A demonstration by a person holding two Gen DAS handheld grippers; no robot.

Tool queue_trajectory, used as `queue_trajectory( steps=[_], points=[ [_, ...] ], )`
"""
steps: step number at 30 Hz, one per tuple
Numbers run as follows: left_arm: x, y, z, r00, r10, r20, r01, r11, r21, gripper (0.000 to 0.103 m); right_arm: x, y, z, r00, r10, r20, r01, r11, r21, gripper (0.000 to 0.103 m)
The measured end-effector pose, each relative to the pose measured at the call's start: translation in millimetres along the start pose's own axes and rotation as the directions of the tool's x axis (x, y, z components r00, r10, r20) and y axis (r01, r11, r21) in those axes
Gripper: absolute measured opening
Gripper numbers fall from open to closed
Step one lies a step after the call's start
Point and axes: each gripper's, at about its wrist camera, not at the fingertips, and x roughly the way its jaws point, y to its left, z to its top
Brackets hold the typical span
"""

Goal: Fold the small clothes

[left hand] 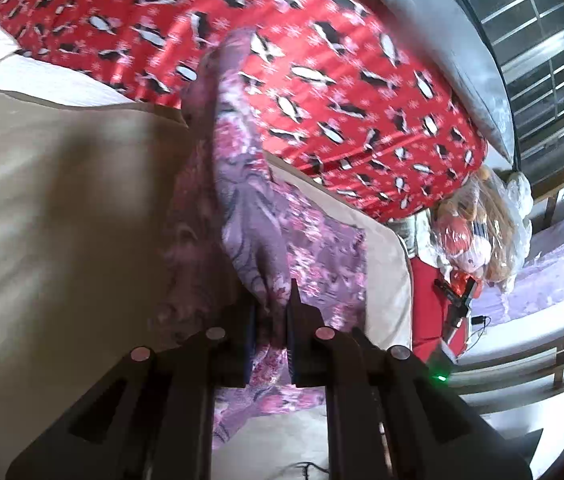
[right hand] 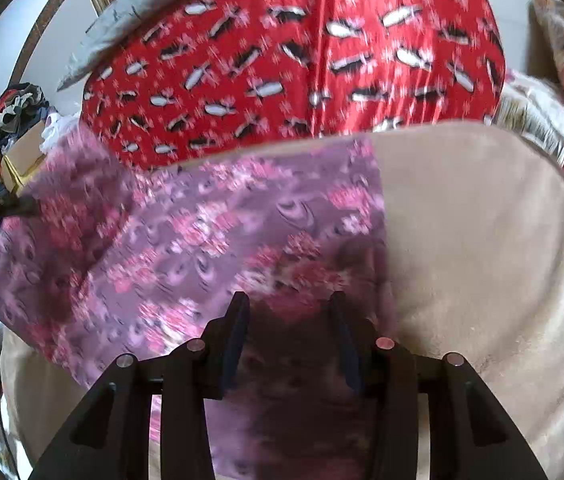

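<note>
A purple garment with pink flowers point(left hand: 250, 200) rises in a bunched ridge from the beige pad point(left hand: 62, 200). My left gripper point(left hand: 274, 304) is shut on it, the cloth pinched between the two blue pads and hanging below them. In the right wrist view the same garment point(right hand: 202, 232) lies partly spread on the beige pad point(right hand: 481, 240), and its left part is lifted and blurred. My right gripper point(right hand: 287, 308) hovers over the garment's near right part with its fingers apart. A dark shadow sits between them, and no cloth is pinched.
A red blanket with penguins point(left hand: 321, 80) covers the bed behind the pad. Plastic-wrapped plush toys point(left hand: 477, 220) lie at the right, below a barred window point(left hand: 541, 60). A heap of clothes point(right hand: 14, 112) and a cardboard box point(right hand: 26, 152) sit at the far left.
</note>
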Motion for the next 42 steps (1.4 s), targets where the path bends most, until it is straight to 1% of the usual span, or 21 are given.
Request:
queue_trajectory(
  steps=[1, 5, 13, 16, 18, 19, 20, 21, 24, 25, 29, 31, 34, 35, 36, 37, 38, 39, 40, 42],
  points=[
    [5, -8, -2, 1.0, 0.003, -0.006, -0.003, 1.0, 0.006, 0.01, 4, -4, -1, 1.0, 0.006, -0.012, -0.006, 1.0, -0.002, 0.044],
    [25, -33, -8, 0.999, 0.005, -0.035, -0.005, 1.0, 0.021, 0.01, 6, -10, -9, 0.999, 0.047, 0.028, -0.046, 0.999, -0.012, 0.046],
    [85, -76, -29, 0.99, 0.002, -0.138, 0.003, 0.999, 0.039, 0.01, 6, -19, -12, 0.994, 0.1, 0.052, -0.101, 0.995, 0.021, 0.046],
    [115, -88, -43, 0.981, 0.021, -0.193, -0.01, 0.998, 0.059, 0.01, 5, -21, -12, 0.992, 0.109, 0.062, -0.111, 0.993, 0.026, 0.046],
    [138, -88, -54, 0.969, 0.05, -0.241, -0.037, 0.997, 0.061, 0.01, 4, -22, -13, 0.991, 0.114, 0.069, -0.117, 0.993, 0.029, 0.046],
    [148, -85, -58, 0.964, 0.074, -0.256, -0.06, 0.996, 0.063, 0.01, 3, -23, -13, 0.99, 0.119, 0.073, -0.121, 0.992, 0.031, 0.046],
    [154, -81, -60, 0.961, 0.082, -0.262, -0.07, 0.996, 0.057, 0.01, 3, -23, -14, 0.99, 0.122, 0.075, -0.125, 0.992, 0.033, 0.046],
    [157, -78, -62, 0.962, 0.071, -0.265, -0.063, 0.997, 0.04, 0.01, 3, -24, -14, 0.989, 0.125, 0.078, -0.128, 0.991, 0.035, 0.046],
    [150, -74, -59, 0.964, 0.03, -0.264, -0.027, 1.0, 0.015, 0.01, 3, -26, -14, 0.988, 0.134, 0.082, -0.137, 0.99, 0.041, 0.046],
    [146, -74, -59, 0.965, 0.03, -0.261, -0.026, 0.999, 0.019, 0.011, 3, -26, -15, 0.987, 0.135, 0.083, -0.138, 0.99, 0.042, 0.046],
    [121, -75, -59, 0.968, 0.01, -0.249, -0.002, 1.0, 0.031, 0.014, 3, -24, -15, 0.989, 0.127, 0.08, -0.131, 0.991, 0.04, 0.046],
    [101, -66, -56, 0.97, -0.027, -0.24, 0.03, 1.0, 0.006, 0.014, 3, -24, -14, 0.989, 0.126, 0.076, -0.129, 0.991, 0.042, 0.046],
    [69, -47, -48, 0.979, -0.075, -0.19, 0.07, 0.997, -0.033, 0.014, 2, -25, -11, 0.99, 0.13, 0.062, -0.133, 0.99, 0.053, 0.046],
    [55, -37, -44, 0.983, -0.087, -0.16, 0.081, 0.996, -0.046, 0.021, 2, -26, -10, 0.99, 0.132, 0.051, -0.135, 0.989, 0.059, 0.046],
    [43, -28, -40, 0.989, -0.081, -0.127, 0.076, 0.996, -0.05, 0.025, 1, -26, -8, 0.99, 0.134, 0.037, -0.136, 0.988, 0.068, 0.046],
    [33, -18, -37, 0.996, -0.033, -0.087, 0.029, 0.999, -0.042, 0.037, -1, -28, -5, 0.99, 0.137, 0.023, -0.138, 0.987, 0.083, 0.046],
    [28, -8, -34, 0.998, 0.042, -0.05, -0.044, 0.999, -0.029, 0.041, -4, -30, -2, 0.99, 0.142, 0.019, -0.144, 0.983, 0.114, 0.046],
    [27, -1, -32, 0.996, 0.09, -0.03, -0.09, 0.996, -0.028, 0.041, -9, -36, 2, 0.988, 0.152, 0.028, -0.154, 0.971, 0.181, 0.046],
    [28, 11, -32, 0.993, 0.117, -0.028, -0.118, 0.992, -0.041, 0.041, -13, -41, 5, 0.986, 0.159, 0.042, -0.164, 0.958, 0.234, 0.048],
    [38, 29, -35, 0.993, 0.102, -0.062, -0.107, 0.99, -0.087, 0.041, -18, -49, 10, 0.976, 0.201, 0.087, -0.218, 0.916, 0.338, 0.05]
  ],
)
